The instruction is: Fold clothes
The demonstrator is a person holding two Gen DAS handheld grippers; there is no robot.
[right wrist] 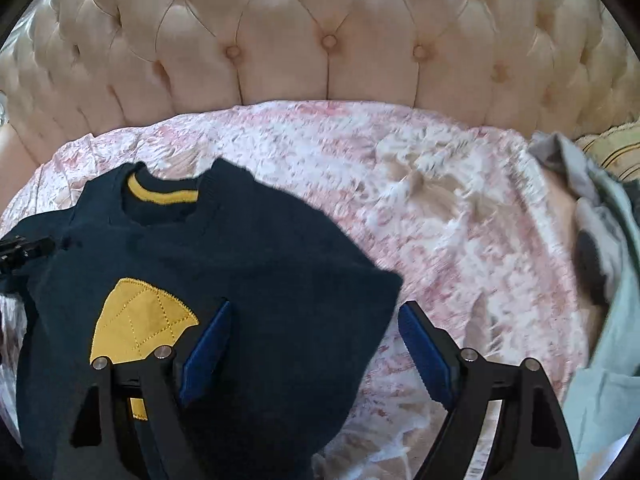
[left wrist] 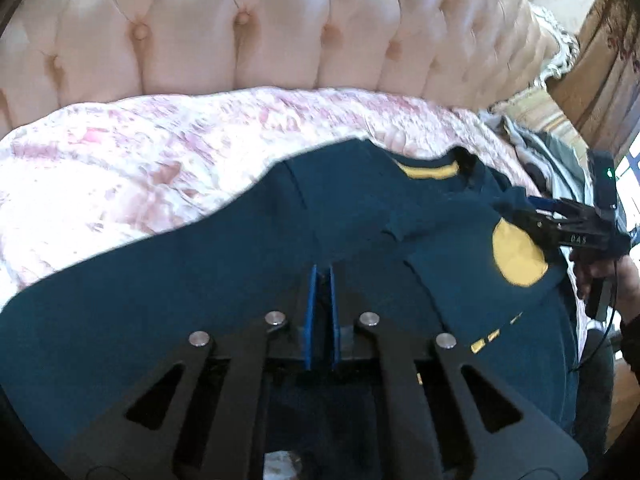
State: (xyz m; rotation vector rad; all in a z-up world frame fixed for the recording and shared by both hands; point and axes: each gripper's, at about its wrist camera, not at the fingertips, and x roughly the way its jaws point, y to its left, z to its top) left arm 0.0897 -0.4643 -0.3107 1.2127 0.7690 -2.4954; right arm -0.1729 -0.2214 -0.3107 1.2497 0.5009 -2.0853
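Your left gripper (left wrist: 322, 276) is pressed together low in the centre of its view, pinching the dark sweater (left wrist: 240, 264) cloth under its tips; whether there is a real fold of fabric between the pads is hard to tell, since dark cloth runs into the dark frame there.

Your right gripper (right wrist: 314, 320) is spread wide and holds nothing. In its view the sweater (right wrist: 208, 264) lies on the bed (right wrist: 460, 220) to the lower left, collar (right wrist: 160, 196) toward the headboard (right wrist: 328, 40), so its long axis runs from the bottom of the frame up toward the headboard. The sweater's right-hand edge passes between the open pads: the left pad (right wrist: 208, 356) sits over cloth, the right pad (right wrist: 426, 354) over bare bedspread.

That edge is what the next move likely turns on. I'd judge you only need to come down and close there, then carry that side toward the yellow patch (right wrist: 140, 320). A pile of grey clothes (right wrist: 600, 280) waits at the right edge.
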